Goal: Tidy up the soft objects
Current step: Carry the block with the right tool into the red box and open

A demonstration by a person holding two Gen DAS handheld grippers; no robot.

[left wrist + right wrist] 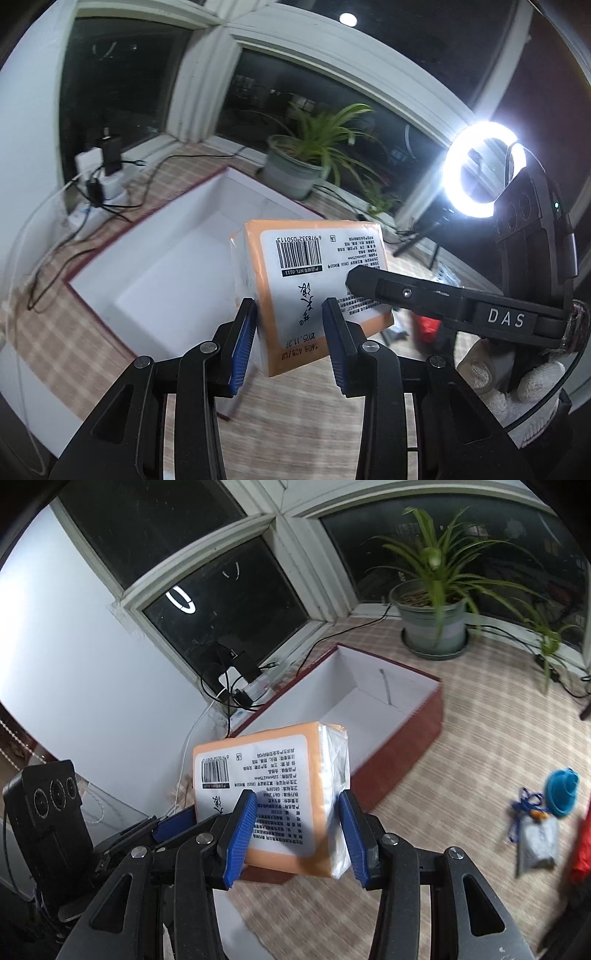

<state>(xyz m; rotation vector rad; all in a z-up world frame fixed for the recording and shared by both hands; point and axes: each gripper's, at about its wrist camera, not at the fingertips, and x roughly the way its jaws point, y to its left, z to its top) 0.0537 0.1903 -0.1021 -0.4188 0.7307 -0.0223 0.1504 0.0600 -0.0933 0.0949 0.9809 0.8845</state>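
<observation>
An orange and white wrapped tissue pack (314, 266) hangs in the air over the checked floor, just in front of an open white-lined box (166, 266) with dark red sides. My left gripper (290, 343) is shut on the pack's near end, blue pads pressing both sides. In the right wrist view the same pack (273, 775) sits between the blue pads of my right gripper (297, 834), which is shut on it. The box (402, 746) lies behind, with nothing seen inside it. The other gripper's black finger (406, 295) reaches across the pack's label, held by a gloved hand (480, 369).
A potted green plant (432, 624) stands by the window behind the box. A power strip with tangled cables (236, 686) lies at the box's left. A lit ring light (480, 166) stands right. A grey pouch (535, 842) and blue object (561, 790) lie on the floor.
</observation>
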